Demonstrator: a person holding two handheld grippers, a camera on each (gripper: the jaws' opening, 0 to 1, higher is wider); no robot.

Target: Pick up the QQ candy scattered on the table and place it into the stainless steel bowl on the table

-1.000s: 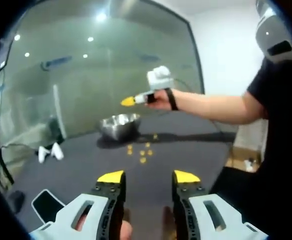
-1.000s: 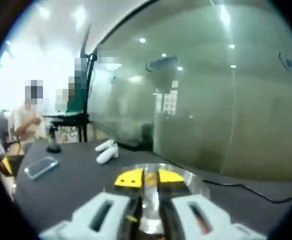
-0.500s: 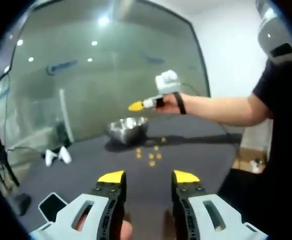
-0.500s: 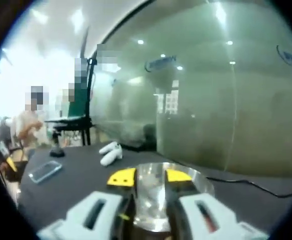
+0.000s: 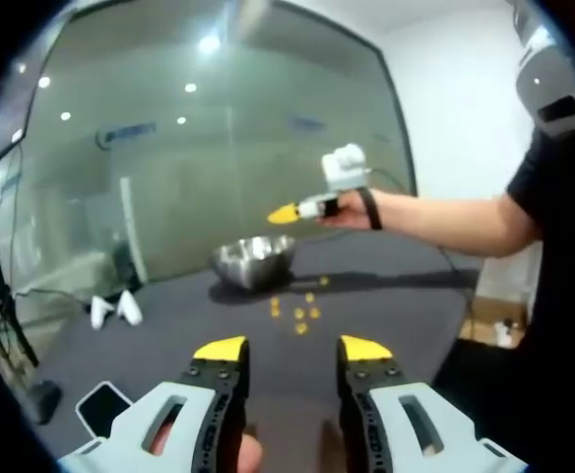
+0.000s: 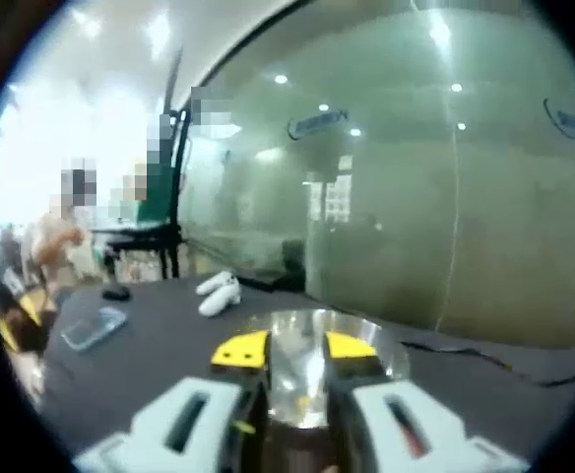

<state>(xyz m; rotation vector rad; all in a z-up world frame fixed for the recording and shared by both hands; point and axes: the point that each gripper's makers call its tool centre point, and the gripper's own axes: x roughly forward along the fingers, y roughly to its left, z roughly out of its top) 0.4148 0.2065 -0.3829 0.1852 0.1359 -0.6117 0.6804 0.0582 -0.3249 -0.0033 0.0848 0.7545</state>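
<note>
A stainless steel bowl point(image 5: 255, 261) stands on the dark table point(image 5: 386, 296). Several small yellow QQ candies point(image 5: 297, 313) lie scattered just in front of it. My left gripper point(image 5: 292, 348) is open and holds nothing; it hangs low and well short of the candies. A hand holds my right gripper point(image 5: 287, 213) in the air above and slightly right of the bowl. In the right gripper view, the right gripper point(image 6: 295, 348) is open, and the bowl point(image 6: 312, 317) shows close between and beyond its yellow tips.
A phone point(image 5: 100, 406) lies at the near left of the table and two white controllers point(image 5: 110, 310) further back left; both show again as phone point(image 6: 93, 327) and controllers point(image 6: 219, 291). A glass wall runs behind the table. A cable point(image 6: 484, 357) trails at the right.
The right gripper's jaws have gone from nearly shut to open over the bowl. In the left gripper view, the hand with the right gripper has drifted slightly right as the camera shifted.
</note>
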